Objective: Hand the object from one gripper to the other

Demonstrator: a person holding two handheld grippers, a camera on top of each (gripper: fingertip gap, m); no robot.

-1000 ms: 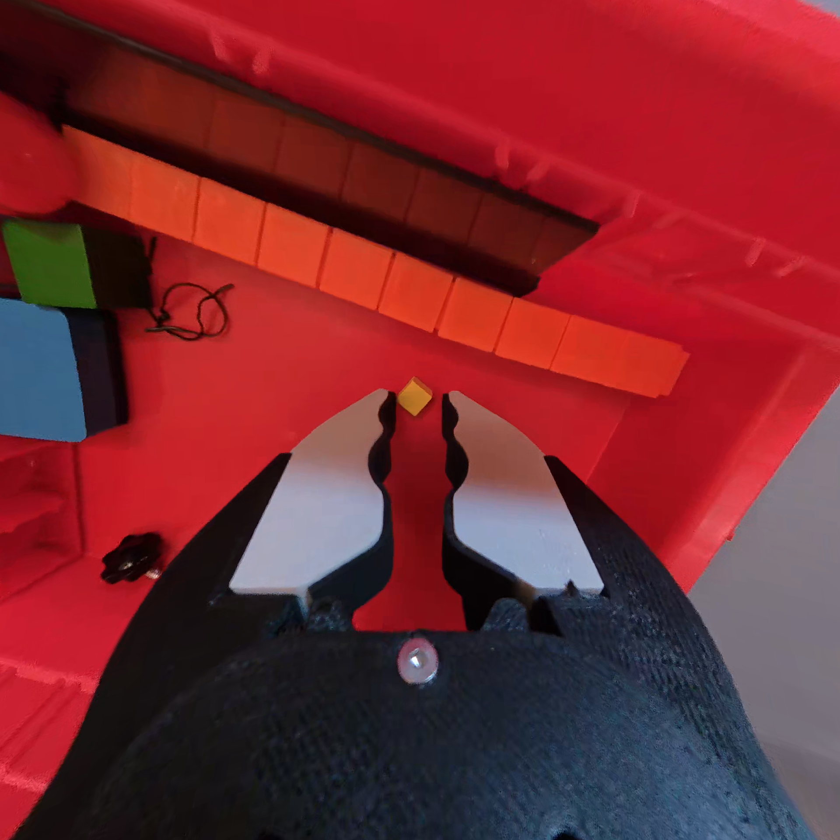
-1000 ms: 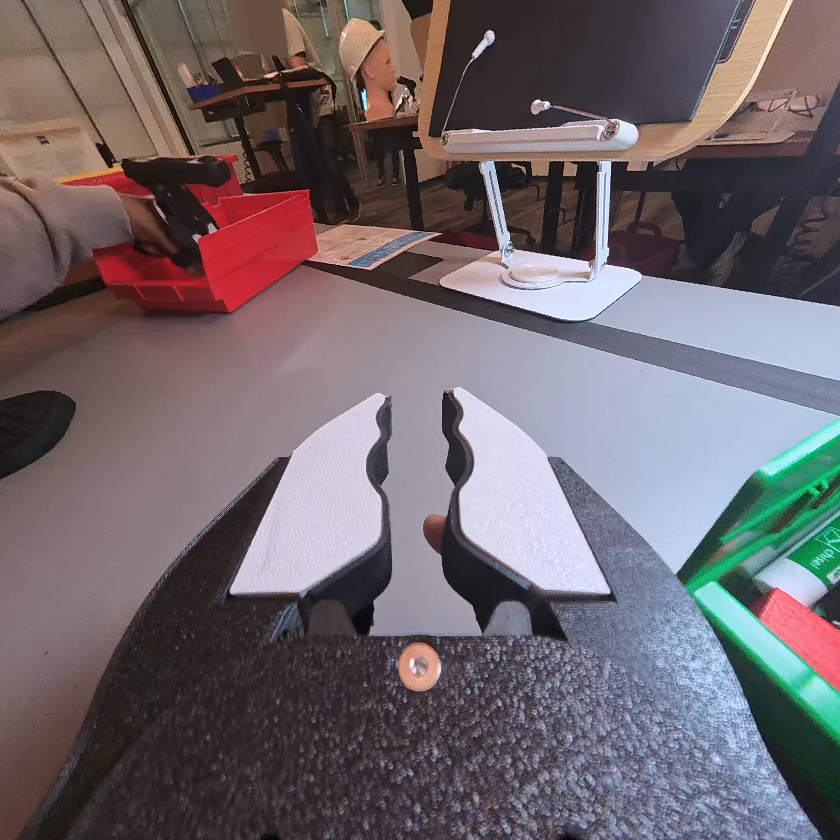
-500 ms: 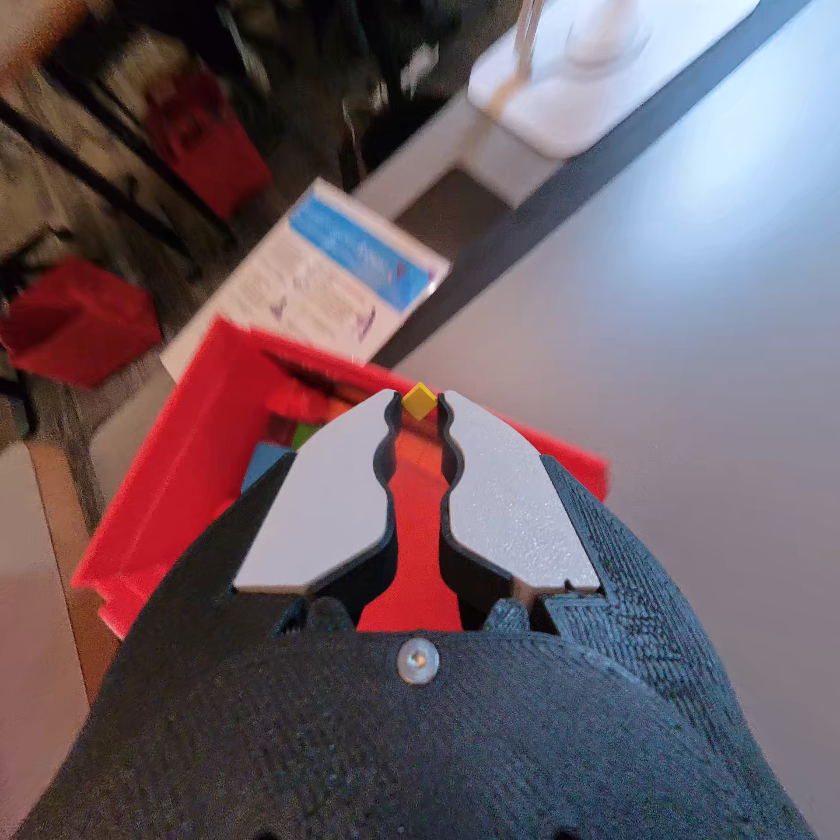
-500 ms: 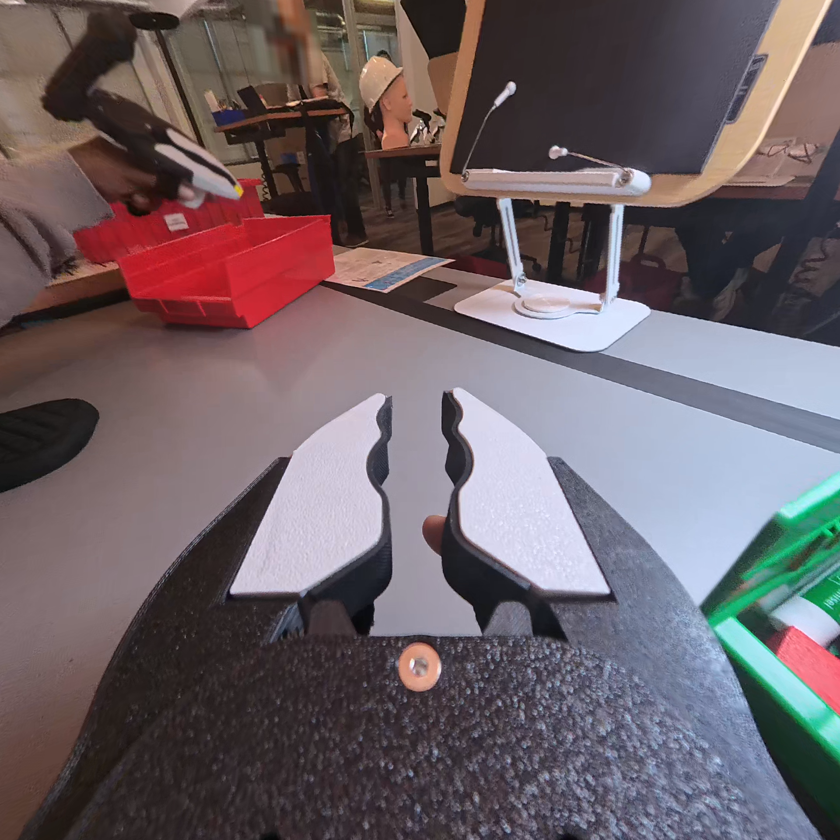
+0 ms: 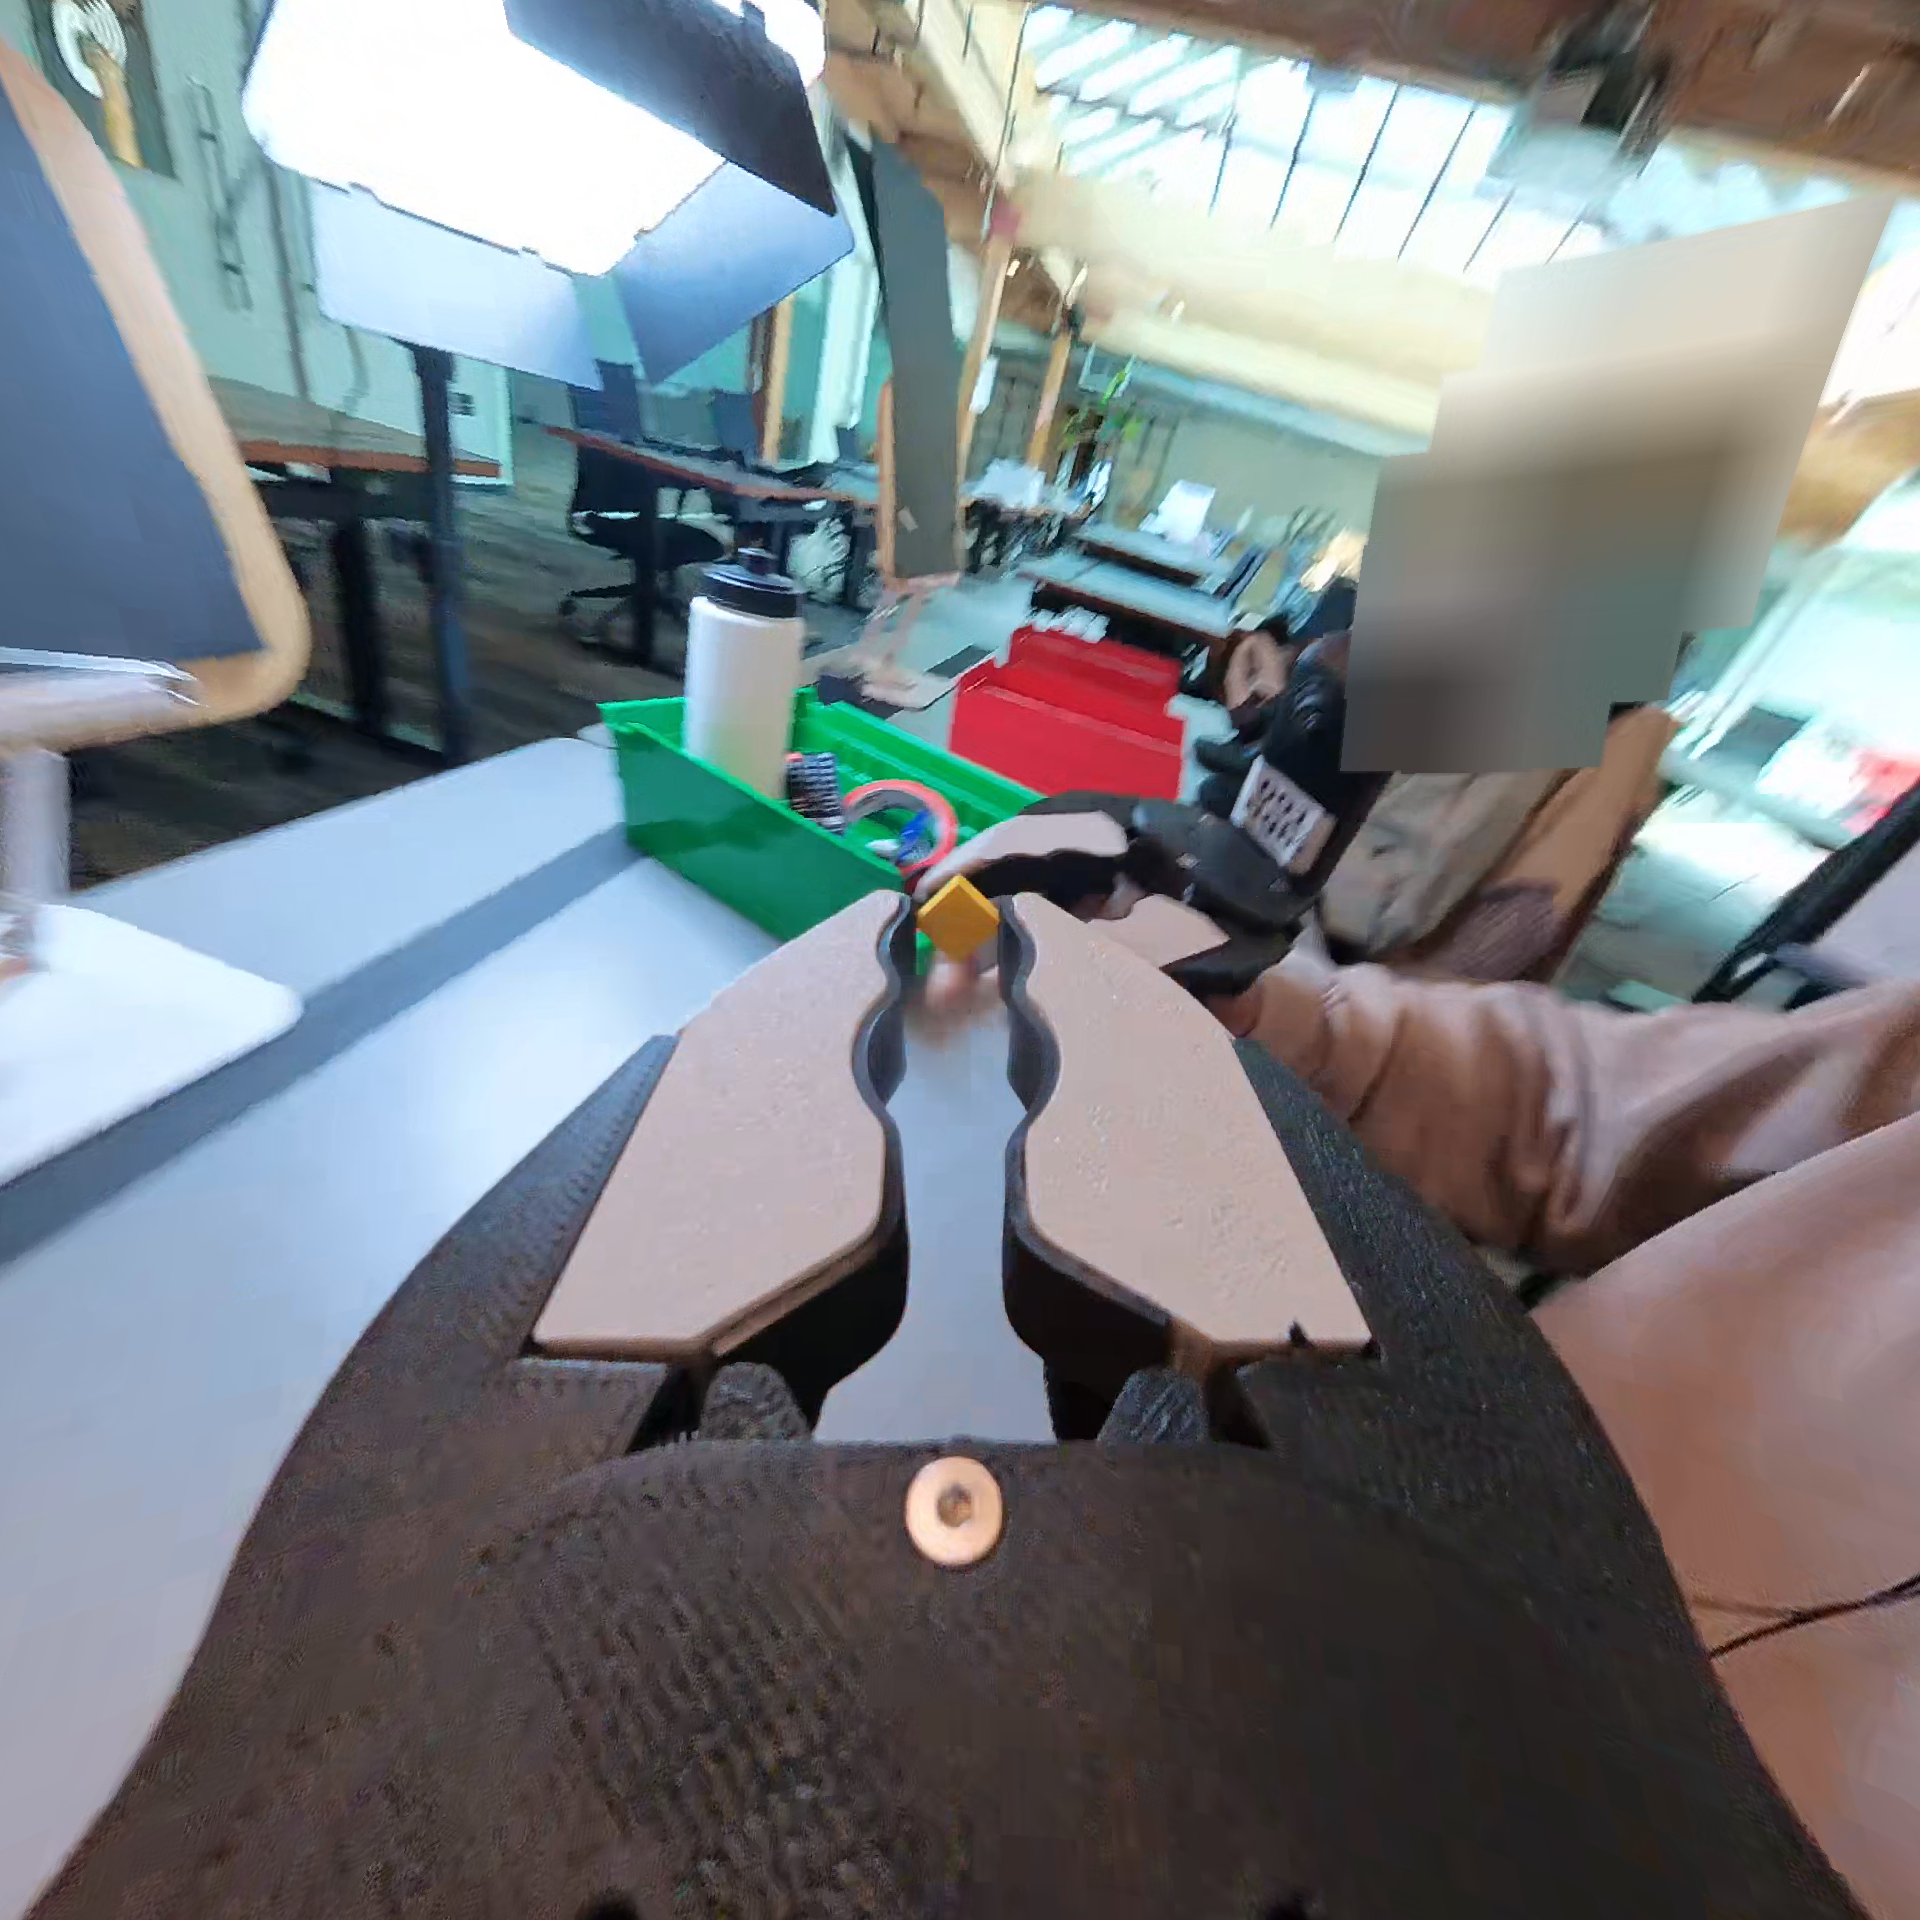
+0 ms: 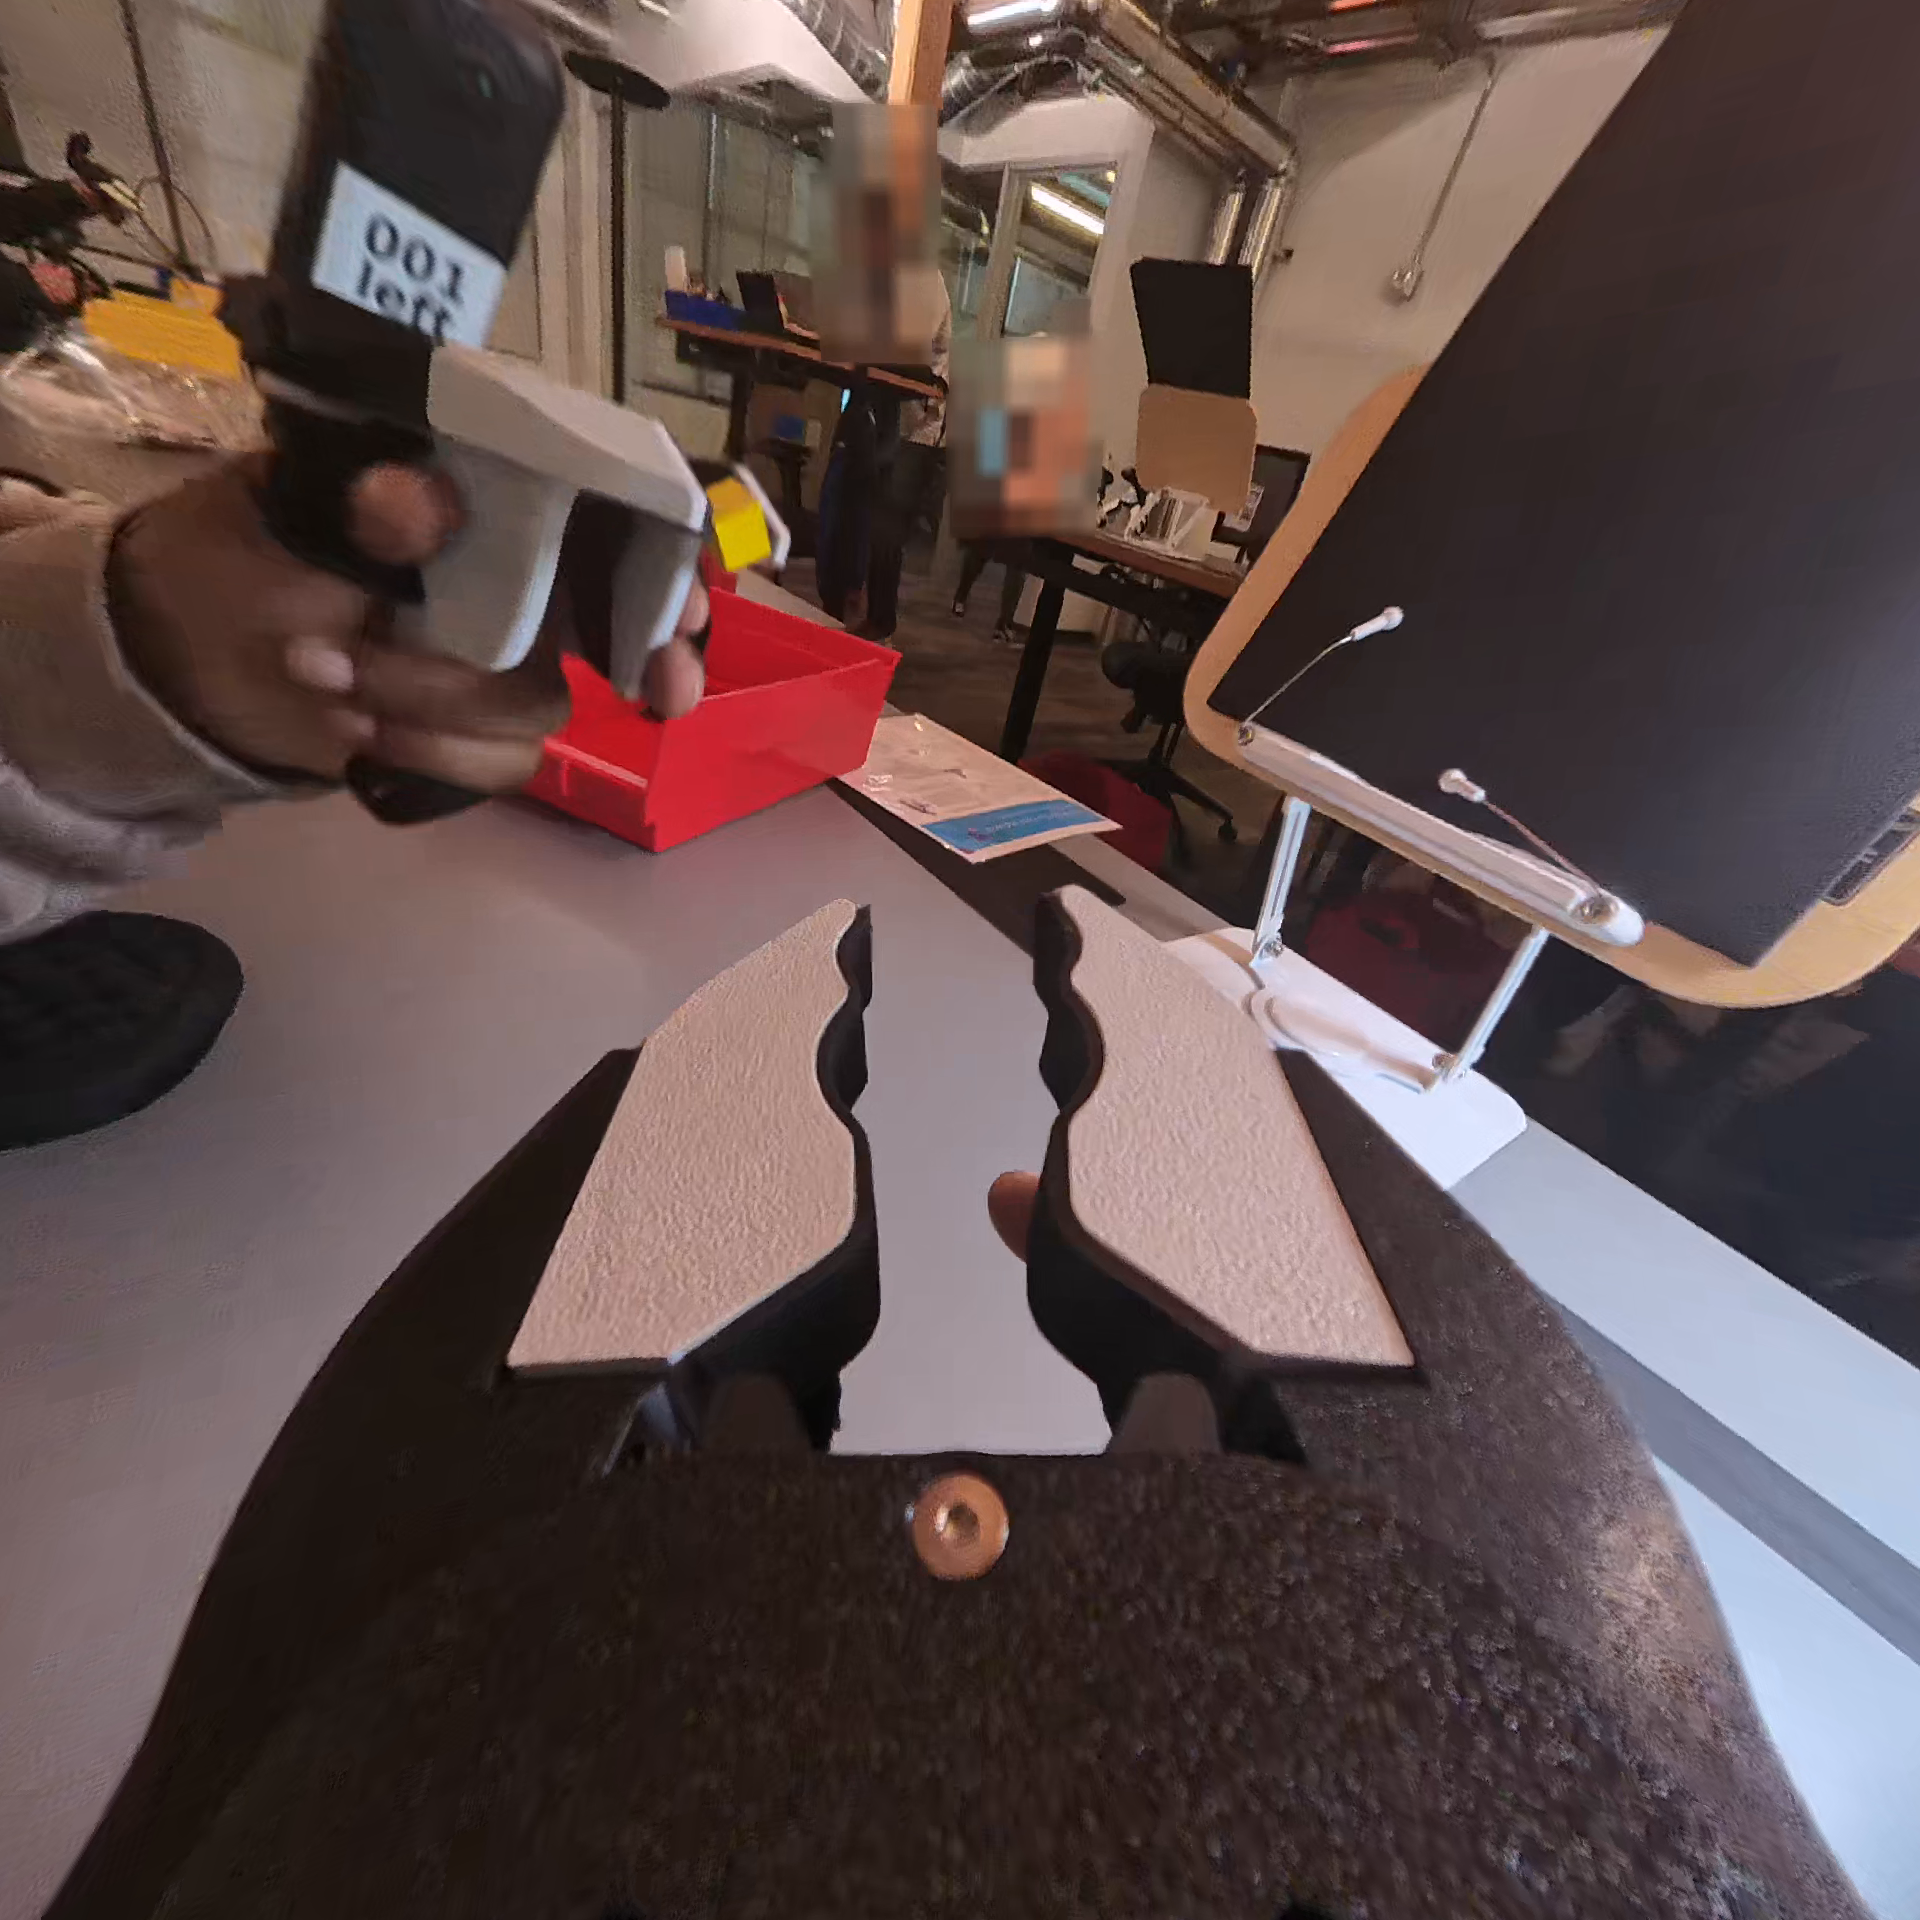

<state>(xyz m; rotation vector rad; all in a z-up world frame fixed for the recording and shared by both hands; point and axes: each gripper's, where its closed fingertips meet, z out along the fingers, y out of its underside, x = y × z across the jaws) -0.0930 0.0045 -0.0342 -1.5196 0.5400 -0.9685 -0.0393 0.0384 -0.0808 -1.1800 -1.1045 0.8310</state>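
A small yellow cube is pinched between the tips of my left gripper, which is shut on it and held in the air above the grey table. My right gripper faces it from just beyond the cube, jaws apart. In the right wrist view my right gripper is open and empty, low over the table. The left gripper shows at upper left in a hand, with the cube at its tips, well apart from my right fingertips.
A red bin stands on the table behind the left gripper, with a paper sheet beside it. A laptop stand is on the right. A green bin holds a white bottle. A black pad lies at the left. Spacing between my two grippers at the tips: around 9 cm.
My left gripper has lifted the yellow cube out of the red bin and swung it toward the right gripper. My right gripper has opened wider and turned toward the left one.
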